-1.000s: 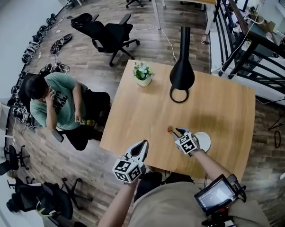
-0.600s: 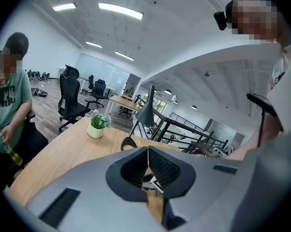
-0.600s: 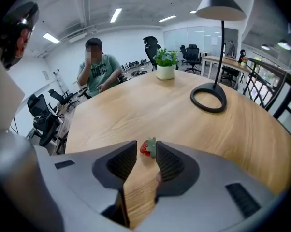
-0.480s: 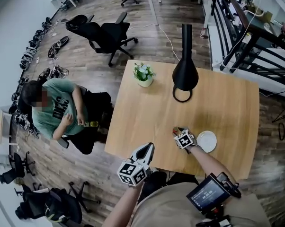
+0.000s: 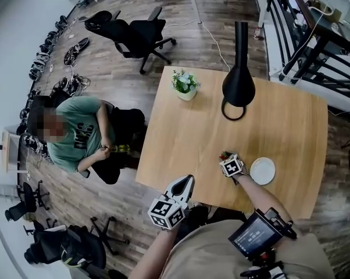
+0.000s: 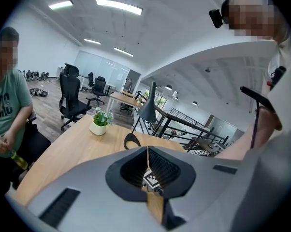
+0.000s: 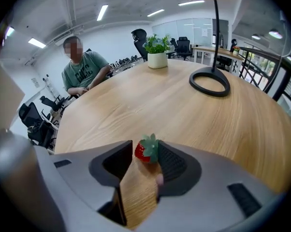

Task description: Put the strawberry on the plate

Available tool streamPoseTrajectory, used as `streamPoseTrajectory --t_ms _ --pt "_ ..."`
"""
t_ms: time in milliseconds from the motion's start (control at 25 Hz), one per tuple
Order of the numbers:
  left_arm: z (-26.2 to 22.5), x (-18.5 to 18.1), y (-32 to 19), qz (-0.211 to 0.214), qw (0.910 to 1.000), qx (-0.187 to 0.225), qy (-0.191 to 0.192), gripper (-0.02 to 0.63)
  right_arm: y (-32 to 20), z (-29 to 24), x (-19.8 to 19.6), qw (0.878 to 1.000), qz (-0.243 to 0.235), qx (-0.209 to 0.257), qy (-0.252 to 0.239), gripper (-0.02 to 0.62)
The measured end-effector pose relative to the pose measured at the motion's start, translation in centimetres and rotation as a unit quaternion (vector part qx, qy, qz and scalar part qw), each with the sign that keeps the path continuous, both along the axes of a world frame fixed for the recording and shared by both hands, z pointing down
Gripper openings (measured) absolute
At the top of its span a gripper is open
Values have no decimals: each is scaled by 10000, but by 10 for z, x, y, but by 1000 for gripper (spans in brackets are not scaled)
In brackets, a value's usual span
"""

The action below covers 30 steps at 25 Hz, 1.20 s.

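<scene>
The person's left forearm comes up from the near edge. It holds the left tool (image 6: 148, 152) near the light wooden desk's (image 5: 291, 127) near-left corner, tips pointing far. The left gripper view shows its jaws closed together, holding nothing.

The right forearm stretches over the desk, with the right tool (image 7: 143, 154) low on the wood, aimed far and slightly left. Its jaws are opening. The small red strawberry with a green leafy cap (image 7: 146, 149) sits on the desk between the tips, against the right jaw and clear of the left. Its cap faces the right jaw and its red body the left, so its long axis runs roughly across the gap.

Only the head view shows the round white plate (image 5: 263, 171), empty, just right of this tool.
</scene>
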<state>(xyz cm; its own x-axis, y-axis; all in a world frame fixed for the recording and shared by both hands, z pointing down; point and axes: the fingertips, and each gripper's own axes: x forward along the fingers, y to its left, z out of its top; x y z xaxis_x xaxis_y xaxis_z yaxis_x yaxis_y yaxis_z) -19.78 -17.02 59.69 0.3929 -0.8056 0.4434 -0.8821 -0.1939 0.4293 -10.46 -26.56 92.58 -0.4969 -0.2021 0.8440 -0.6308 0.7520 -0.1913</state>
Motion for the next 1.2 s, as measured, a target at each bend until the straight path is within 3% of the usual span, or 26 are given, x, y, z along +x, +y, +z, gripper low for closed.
streamPoseTrajectory --t_ms 240,480,920,1200 --pt "1 -9 6 -76 10000 -22 -27 3 1 7 5 9999 56 -30 105 156" --pt "2 0 1 34 10000 10 9 3 2 -11 5 9995 200 -5 -226 152" --pt "-4 39 3 306 9993 170 151 3 17 -135 40 9868 634 682 -1326 151" --pt "-2 69 -2 403 9985 240 297 3 27 -202 79 9820 413 1073 -1497 150"
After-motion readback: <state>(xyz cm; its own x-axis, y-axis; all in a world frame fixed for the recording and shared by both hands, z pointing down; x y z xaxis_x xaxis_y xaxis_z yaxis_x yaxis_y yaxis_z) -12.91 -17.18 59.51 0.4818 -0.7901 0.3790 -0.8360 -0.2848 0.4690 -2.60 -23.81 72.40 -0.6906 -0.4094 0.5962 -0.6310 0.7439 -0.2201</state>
